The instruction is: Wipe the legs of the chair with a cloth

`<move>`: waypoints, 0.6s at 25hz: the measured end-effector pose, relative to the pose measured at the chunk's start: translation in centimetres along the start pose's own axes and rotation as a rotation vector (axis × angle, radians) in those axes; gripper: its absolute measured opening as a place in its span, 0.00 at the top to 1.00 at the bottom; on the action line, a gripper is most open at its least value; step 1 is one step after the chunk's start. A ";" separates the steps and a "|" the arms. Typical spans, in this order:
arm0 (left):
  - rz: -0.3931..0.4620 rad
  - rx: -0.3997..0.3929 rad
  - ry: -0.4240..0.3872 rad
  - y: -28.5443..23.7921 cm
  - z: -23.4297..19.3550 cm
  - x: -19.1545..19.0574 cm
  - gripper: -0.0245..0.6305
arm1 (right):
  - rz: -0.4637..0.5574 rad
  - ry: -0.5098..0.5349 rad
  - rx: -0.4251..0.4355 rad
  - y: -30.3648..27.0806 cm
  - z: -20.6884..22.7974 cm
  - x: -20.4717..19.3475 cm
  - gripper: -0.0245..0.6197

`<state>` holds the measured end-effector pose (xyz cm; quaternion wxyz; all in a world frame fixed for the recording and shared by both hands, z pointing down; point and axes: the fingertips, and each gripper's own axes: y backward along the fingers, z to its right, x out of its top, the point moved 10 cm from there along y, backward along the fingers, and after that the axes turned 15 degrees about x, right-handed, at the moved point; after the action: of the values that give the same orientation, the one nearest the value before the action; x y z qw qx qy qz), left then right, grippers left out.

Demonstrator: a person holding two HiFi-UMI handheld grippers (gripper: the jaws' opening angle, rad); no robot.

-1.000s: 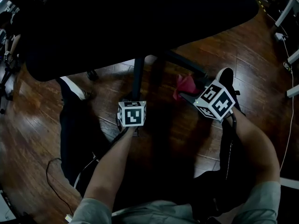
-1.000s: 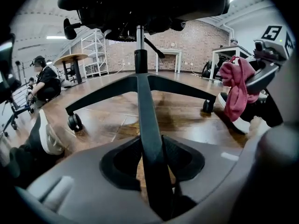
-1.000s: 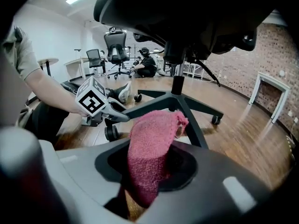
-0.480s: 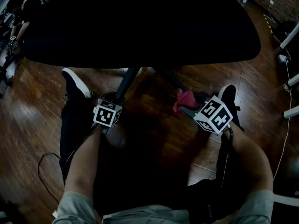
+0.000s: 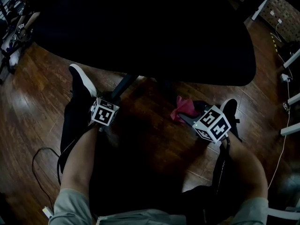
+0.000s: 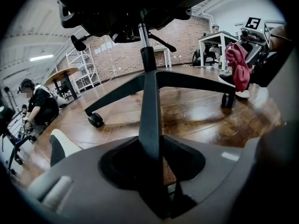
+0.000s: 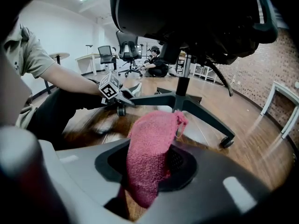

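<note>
The person wears short grey-green sleeves, dark trousers and black shoes with white soles, showing below the chair. The left gripper and right gripper are grey-shelled, each carrying a white cube with black square markers.

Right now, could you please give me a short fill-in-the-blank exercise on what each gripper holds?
The right gripper is shut on a pink ____.
The left gripper is shut on a black chair ____.
The chair stands on a ____ floor.
Missing words: cloth; leg; wooden.
</note>
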<state>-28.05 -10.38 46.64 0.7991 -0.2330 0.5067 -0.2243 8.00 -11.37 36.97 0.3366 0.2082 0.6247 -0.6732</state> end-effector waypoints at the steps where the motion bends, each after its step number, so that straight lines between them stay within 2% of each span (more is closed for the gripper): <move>1: 0.004 0.008 0.007 0.1 -0.1 -0.1 0.73 | 0.005 0.004 0.001 -0.1 0.0 0.3 0.77; 8: 0.033 0.051 0.066 2.2 -1.0 0.0 0.73 | 0.044 0.019 -0.018 -0.8 0.8 2.1 0.77; 10: 0.063 0.091 0.111 4.1 -1.5 0.5 0.78 | 0.064 0.024 -0.036 -1.0 1.2 2.7 0.77; 11: 0.088 0.115 0.137 5.1 -1.6 1.0 0.86 | 0.076 0.026 -0.049 -1.0 1.5 3.0 0.77; 12: 0.119 0.133 0.161 6.1 -1.6 1.7 0.91 | 0.089 0.029 -0.067 -1.1 1.7 3.4 0.77; 15: 0.208 0.139 0.236 9.0 -1.0 4.0 0.95 | 0.144 0.031 -0.151 -1.2 3.0 4.9 0.77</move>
<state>-26.36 -5.81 38.05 0.7671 -0.0954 0.6018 -0.2006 4.19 -15.24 34.80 0.3890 0.2369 0.6621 -0.5951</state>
